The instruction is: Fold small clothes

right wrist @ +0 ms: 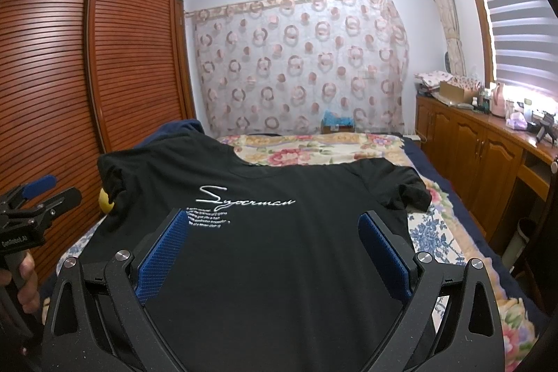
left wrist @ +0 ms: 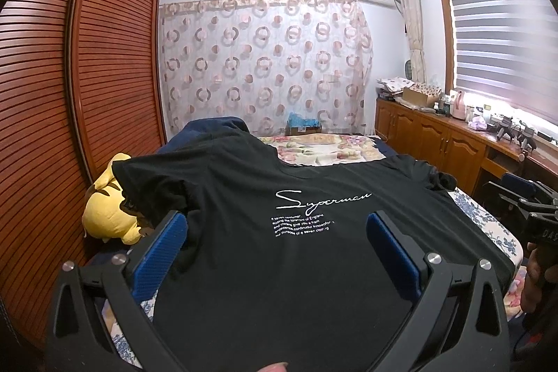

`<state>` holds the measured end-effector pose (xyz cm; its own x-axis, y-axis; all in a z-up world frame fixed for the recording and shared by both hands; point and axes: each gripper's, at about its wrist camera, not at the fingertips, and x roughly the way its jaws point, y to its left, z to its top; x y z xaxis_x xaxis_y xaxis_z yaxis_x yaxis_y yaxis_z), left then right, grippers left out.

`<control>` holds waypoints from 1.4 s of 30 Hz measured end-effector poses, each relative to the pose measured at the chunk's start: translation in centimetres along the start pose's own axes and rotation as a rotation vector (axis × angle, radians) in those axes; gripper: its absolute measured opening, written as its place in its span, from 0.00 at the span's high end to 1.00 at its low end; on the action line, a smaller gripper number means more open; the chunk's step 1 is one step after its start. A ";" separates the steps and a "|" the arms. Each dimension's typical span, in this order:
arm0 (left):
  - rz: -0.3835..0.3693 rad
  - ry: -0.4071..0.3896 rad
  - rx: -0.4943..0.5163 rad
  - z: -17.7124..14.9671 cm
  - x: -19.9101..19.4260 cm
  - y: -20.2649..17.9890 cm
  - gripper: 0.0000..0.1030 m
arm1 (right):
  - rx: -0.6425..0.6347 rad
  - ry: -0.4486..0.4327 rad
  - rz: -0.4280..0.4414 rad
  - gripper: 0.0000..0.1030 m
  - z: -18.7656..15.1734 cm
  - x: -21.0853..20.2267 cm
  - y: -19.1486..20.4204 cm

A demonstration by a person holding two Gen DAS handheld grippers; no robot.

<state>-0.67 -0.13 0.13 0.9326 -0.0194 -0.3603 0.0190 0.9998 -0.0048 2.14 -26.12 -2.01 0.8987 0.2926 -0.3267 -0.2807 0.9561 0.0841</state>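
Left wrist view: black cotton T-shirt with white script print (left wrist: 286, 232) lies flat on the floral-quilted bed (left wrist: 334, 147). A yellow plush toy (left wrist: 108, 211) sits under its left sleeve. Left gripper (left wrist: 275, 232) hovers above the shirt, jaws wide.

Right wrist view: right gripper (right wrist: 273, 232) hovers likewise, jaws wide, holding nothing.

Yellow plush toy (left wrist: 108, 201) and wardrobe (left wrist: 52, 93) close beside shirt's left sleeve.

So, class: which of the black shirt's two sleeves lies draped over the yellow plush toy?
The left sleeve, beside the wardrobe, covers the plush toy; the right sleeve lies on the floral bedding.
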 end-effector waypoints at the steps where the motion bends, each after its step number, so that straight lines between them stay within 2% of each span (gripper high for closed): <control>1: 0.000 0.000 0.000 0.0 0.0 0.0 0.00 | 0.000 0.000 0.001 0.03 0.0 0.0 0.0; 42: 0.000 -0.017 0.001 0.9 -0.9 -0.4 0.00 | 0.001 -0.001 0.006 0.03 -0.6 -0.3 -1.0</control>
<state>-1.21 -0.55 1.28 0.9384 -0.0196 -0.3449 0.0195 0.9998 -0.0038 1.89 -27.21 -2.59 0.8972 0.2984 -0.3256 -0.2858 0.9543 0.0871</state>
